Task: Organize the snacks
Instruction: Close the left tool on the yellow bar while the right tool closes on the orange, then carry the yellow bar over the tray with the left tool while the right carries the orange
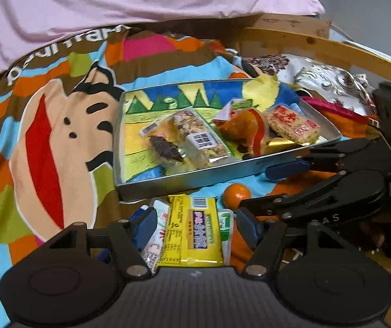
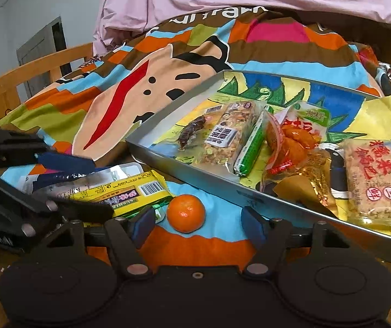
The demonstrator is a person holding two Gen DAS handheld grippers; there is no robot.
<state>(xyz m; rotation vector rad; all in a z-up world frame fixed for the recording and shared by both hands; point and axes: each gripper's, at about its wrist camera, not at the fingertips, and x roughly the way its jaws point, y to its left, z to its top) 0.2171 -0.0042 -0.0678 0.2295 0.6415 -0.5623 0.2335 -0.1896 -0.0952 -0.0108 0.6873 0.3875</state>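
Left wrist view: left gripper spread wide, fingers straddling yellow snack packet on cartoon blanket; nothing pinched yet. Metal tray at 12 o'clock, already holding several snacks. Advice: close across packet's narrow width, lift above tray rim before moving forward.

Right wrist view: right gripper spread, empty; mandarin between fingers, nearer left one. Tray at 1 o'clock, packet at 10 o'clock. Advice: centre on fruit, squeeze gently; it may roll.
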